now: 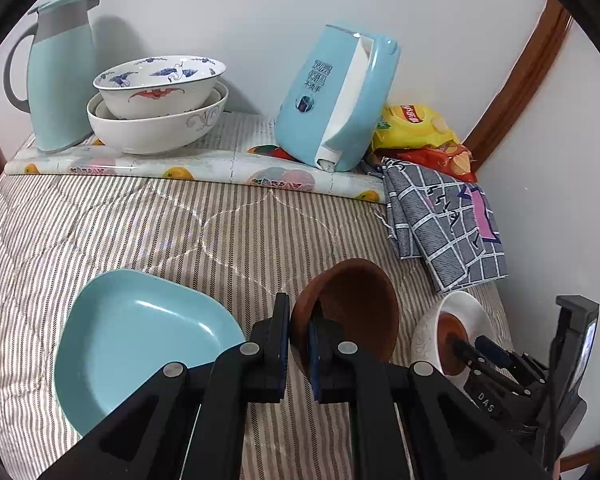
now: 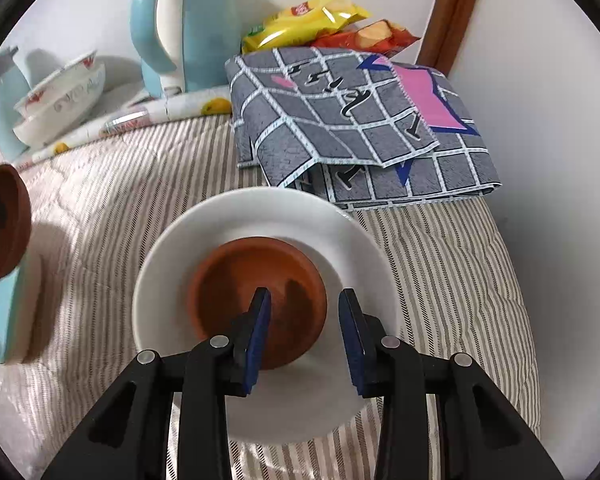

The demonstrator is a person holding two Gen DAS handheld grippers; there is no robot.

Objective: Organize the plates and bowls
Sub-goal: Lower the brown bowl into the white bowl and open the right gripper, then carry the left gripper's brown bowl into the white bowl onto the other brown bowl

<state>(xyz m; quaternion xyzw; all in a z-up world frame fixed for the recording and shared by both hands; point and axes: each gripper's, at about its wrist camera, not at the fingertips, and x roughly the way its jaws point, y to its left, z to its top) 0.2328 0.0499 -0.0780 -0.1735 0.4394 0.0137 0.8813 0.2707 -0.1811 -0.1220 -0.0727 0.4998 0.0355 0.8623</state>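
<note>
Pinching the rim of a brown bowl (image 1: 352, 312), the left claw (image 1: 298, 344) holds it tilted on edge above the striped tabletop (image 1: 139, 224), with one pad inside the bowl and one outside. Just left of it a light blue plate (image 1: 139, 344) lies flat on the cloth. The right claw (image 2: 304, 336) stands with its pads apart, one over the inside and one outside the rim of a second brown bowl (image 2: 255, 292), which sits inside a white bowl (image 2: 259, 216); whether the pads touch that rim is unclear. Beyond lie a folded grey checked cloth (image 2: 340, 120) and snack packets (image 2: 312, 20). At the back stand two stacked patterned bowls (image 1: 159, 100), a pale blue jug (image 1: 59, 76) and a blue kettle (image 1: 336, 100).
</note>
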